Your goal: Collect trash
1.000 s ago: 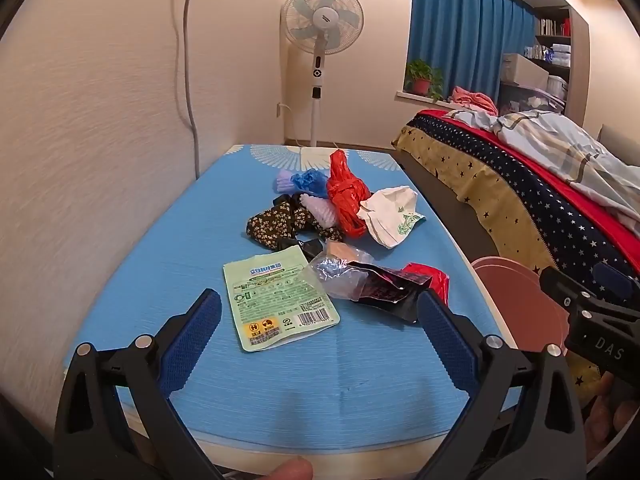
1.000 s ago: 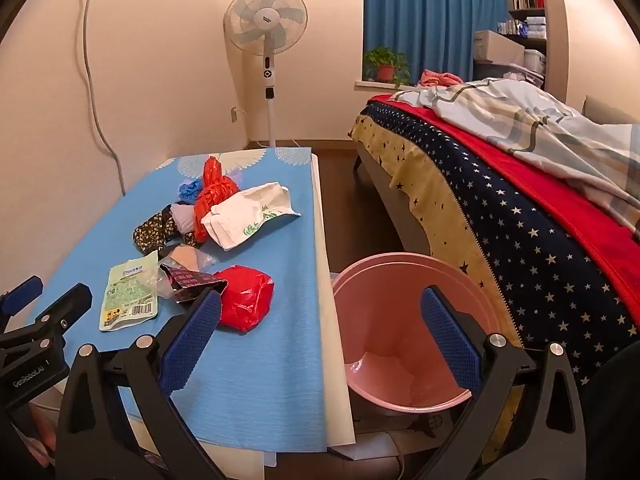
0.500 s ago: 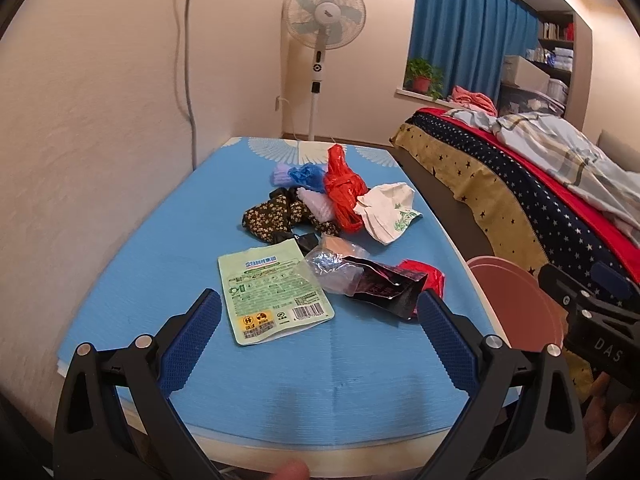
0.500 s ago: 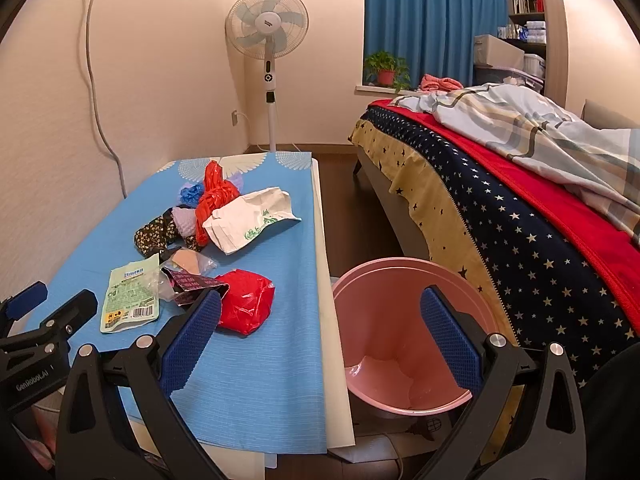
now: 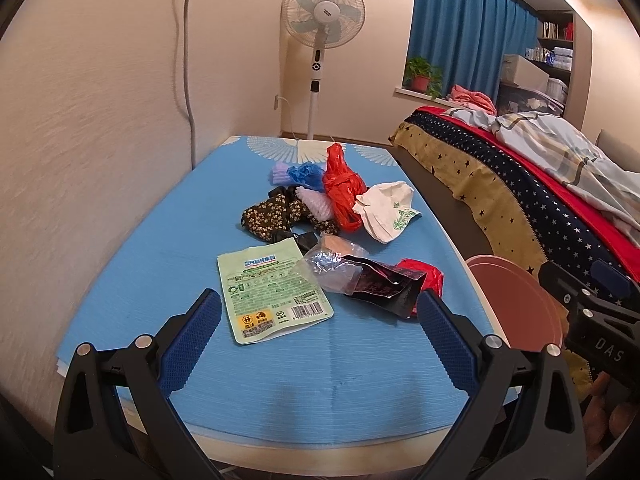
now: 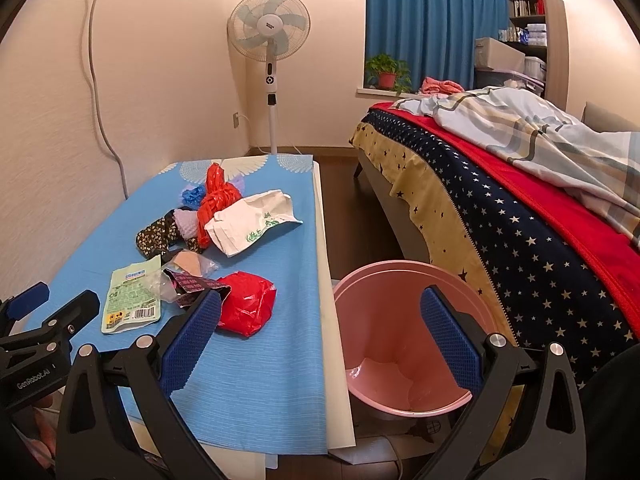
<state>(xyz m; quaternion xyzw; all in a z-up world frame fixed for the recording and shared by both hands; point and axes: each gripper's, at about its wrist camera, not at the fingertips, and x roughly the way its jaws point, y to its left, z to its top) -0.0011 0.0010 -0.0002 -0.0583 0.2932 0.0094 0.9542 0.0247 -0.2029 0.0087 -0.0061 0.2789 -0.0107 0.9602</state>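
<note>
Item 1, bench (image 5: 120,264): blue-covered, carrying all the trash; none of it collected yet.

Item 2, pink bin (image 6: 400,320): on the floor just beside the bench's right edge, apparently empty. Carry each piece over its rim before you let go.

Item 3, green pouch (image 5: 272,292): flat, nearest the left tongs (image 5: 316,336). Pinch its near edge, since a flat sheet gives little to bite.

Item 4, red bag (image 6: 248,308): crumpled, nearest the right tongs (image 6: 320,340); likely your easiest first grab.

Item 5, dark wrapper (image 5: 384,288): lying against the red bag and overlapping a clear wrapper.

Both tongs: spread wide, holding nothing.

Change since a second ago: both views sit slightly higher and farther back; trash unmoved.
</note>
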